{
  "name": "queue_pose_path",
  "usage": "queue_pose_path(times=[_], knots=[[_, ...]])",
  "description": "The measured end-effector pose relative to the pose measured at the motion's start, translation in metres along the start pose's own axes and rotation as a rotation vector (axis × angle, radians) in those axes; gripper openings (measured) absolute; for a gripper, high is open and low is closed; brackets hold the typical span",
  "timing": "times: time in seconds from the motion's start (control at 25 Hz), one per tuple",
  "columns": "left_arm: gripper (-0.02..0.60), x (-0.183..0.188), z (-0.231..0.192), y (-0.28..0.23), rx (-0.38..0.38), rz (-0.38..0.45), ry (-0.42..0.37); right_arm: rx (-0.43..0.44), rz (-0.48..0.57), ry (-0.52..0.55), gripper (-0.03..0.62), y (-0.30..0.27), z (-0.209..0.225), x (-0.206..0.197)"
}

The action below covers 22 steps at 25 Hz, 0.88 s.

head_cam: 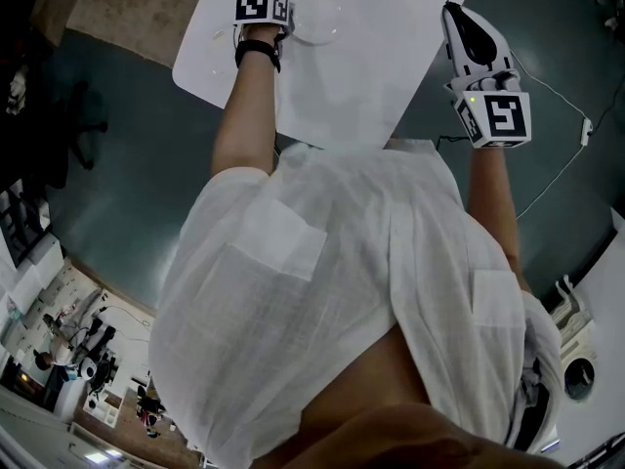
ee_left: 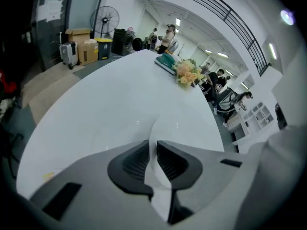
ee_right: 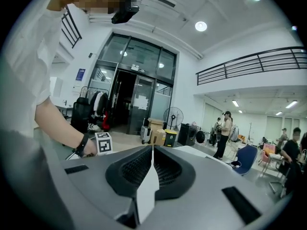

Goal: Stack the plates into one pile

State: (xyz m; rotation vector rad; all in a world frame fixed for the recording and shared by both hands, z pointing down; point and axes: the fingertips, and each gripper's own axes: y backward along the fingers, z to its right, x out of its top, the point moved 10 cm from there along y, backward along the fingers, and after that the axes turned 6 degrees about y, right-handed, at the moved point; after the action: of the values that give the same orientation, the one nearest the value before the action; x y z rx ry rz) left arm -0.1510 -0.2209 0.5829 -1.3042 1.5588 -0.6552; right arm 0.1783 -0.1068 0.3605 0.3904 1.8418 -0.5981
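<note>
A white table [head_cam: 371, 76] fills the top of the head view. On it lies a pale, round plate [head_cam: 317, 20], just right of my left gripper [head_cam: 281, 29]. In the left gripper view the plate's rim [ee_left: 178, 132] runs in between the jaws of the left gripper [ee_left: 153, 146], which stand nearly together and pinch it over the bare table [ee_left: 105, 104]. My right gripper [head_cam: 461, 16] hangs off the table's right side, above the dark floor. Its jaws meet with nothing between them in the right gripper view [ee_right: 152, 152]. I see no other plate.
A bunch of flowers [ee_left: 187, 73] and a green thing [ee_left: 167, 61] sit at the table's far end. Boxes [ee_left: 81, 44], a fan [ee_left: 104, 19] and people stand beyond it. A white cable [head_cam: 557, 96] lies on the floor at the right. A blue chair [ee_right: 247, 157] stands nearby.
</note>
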Motion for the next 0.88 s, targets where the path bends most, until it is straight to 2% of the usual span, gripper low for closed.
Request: queue_pose_path(times=[0.12,0.36,0.6,0.76,0.88], knots=[[0.063,-0.008,-0.011,0.004,0.008,0.016,0.058,0.013,0.001,0.004,0.032,0.000,-0.003,0.002],[0.074,-0.007,-0.025,0.009,0.072,0.060,0.100,0.034,0.007,0.017,0.031,-0.005,-0.005,0.006],[0.080,-0.009,-0.037,0.015,0.203,0.098,0.092,0.040,0.011,0.016,0.032,-0.005,-0.007,0.008],[0.083,-0.009,-0.043,0.022,0.241,0.140,0.100,0.047,0.012,0.019,0.031,-0.005,-0.007,0.010],[0.118,-0.006,-0.044,0.027,0.237,0.169,0.092,0.054,0.014,0.019,0.031,-0.005,-0.007,0.011]])
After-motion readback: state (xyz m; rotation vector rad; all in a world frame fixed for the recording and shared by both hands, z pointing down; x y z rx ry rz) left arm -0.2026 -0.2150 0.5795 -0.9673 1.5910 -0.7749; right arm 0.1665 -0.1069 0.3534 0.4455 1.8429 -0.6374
